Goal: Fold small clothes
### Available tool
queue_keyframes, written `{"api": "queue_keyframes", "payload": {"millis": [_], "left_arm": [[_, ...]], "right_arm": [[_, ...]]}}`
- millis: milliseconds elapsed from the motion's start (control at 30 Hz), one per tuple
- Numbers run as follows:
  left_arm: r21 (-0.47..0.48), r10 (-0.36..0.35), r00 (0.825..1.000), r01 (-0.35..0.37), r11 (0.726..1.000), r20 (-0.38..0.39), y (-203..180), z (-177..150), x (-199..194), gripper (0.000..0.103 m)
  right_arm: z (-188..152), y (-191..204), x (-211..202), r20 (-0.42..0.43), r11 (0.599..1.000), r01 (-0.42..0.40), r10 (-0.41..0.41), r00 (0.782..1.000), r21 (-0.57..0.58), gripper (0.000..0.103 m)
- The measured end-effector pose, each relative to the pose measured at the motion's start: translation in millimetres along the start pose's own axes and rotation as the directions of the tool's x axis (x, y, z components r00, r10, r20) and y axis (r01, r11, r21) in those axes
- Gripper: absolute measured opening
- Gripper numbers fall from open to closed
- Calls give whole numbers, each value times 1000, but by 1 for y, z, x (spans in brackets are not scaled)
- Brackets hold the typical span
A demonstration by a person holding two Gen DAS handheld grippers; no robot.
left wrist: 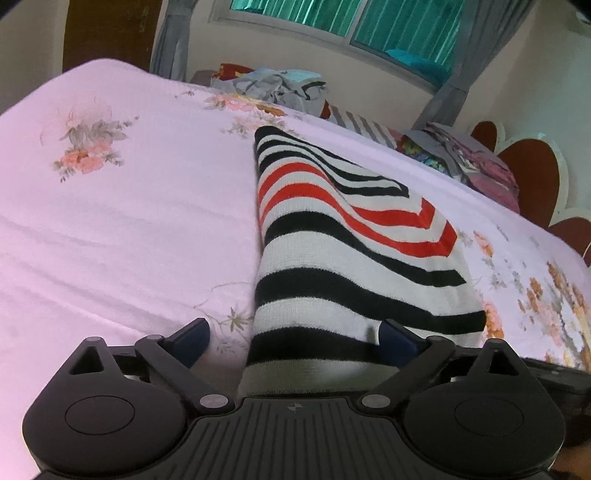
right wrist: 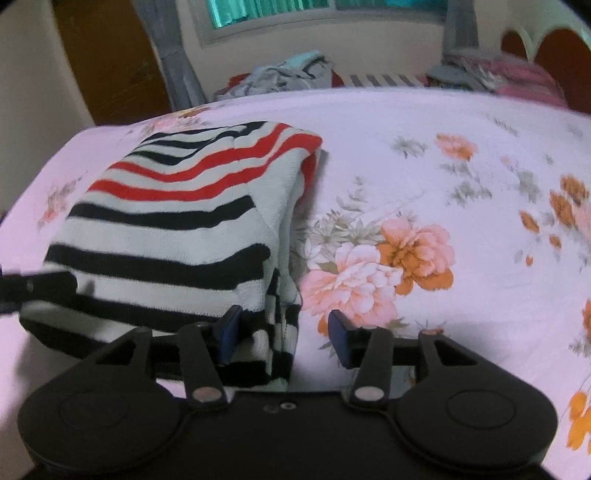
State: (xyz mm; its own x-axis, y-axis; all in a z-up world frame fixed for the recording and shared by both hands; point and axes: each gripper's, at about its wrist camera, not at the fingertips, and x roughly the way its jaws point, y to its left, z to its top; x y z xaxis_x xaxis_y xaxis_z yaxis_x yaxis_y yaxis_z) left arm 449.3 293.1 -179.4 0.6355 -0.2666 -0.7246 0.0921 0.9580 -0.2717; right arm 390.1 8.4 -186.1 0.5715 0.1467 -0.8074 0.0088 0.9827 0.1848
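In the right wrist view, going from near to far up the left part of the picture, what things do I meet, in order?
Right tool → folded striped sweater → floral bedsheet → pile of clothes → window.

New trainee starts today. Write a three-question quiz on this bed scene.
1. True or false: the striped garment lies on a floral bedsheet.
2. Which stripe colours does the garment show besides white? A) red and black B) green and yellow C) blue only
3. Fill in: the left hand-held gripper has its jaws ____, with the garment's near end lying between them.

Key: 1 true; 2 A; 3 open. The right hand-held gripper is also open, at the garment's right edge.
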Motion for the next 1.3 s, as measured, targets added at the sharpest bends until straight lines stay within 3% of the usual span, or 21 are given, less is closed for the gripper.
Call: {"api": "queue_keyframes", "payload": {"millis": [133, 233, 467, 600, 733, 1000, 1200, 1300], "left_arm": [[13, 15, 997, -14, 1000, -74, 1, -9, 16, 98], [24, 2, 999, -1, 1000, -38, 5, -20, 15, 98], [25, 46, 999, -46, 999, 2, -8, -18, -6, 100], [71, 124, 992, -124, 990, 9, -21, -21, -23, 103], [140, 235, 971, -238, 961, 37, -38, -26, -43, 103], [136, 269, 949, -291, 947, 164, -67, -50, -131, 103], [123, 276, 925, -316, 941, 260, -95, -90, -215, 103], [128, 259, 925, -303, 944, 278, -104, -110, -254, 103]], "right_arm": [[-3, 3, -3, 14, 999, 8, -7, 1000, -50, 47], [-4, -8, -2, 1, 999, -31, 31, 1000, 24, 46], [3, 5, -25, 28, 999, -39, 39, 999, -7, 46], [0, 7, -43, 53, 998, -59, 59, 997, -10, 49], [-5, 4, -66, 83, 997, -70, 71, 994, -15, 54], [-31, -5, -137, 135, 990, -129, 134, 982, -48, 61], [-66, -12, -207, 186, 981, -170, 185, 965, -95, 70], [-85, -15, -246, 207, 977, -179, 200, 958, -114, 72]]}}
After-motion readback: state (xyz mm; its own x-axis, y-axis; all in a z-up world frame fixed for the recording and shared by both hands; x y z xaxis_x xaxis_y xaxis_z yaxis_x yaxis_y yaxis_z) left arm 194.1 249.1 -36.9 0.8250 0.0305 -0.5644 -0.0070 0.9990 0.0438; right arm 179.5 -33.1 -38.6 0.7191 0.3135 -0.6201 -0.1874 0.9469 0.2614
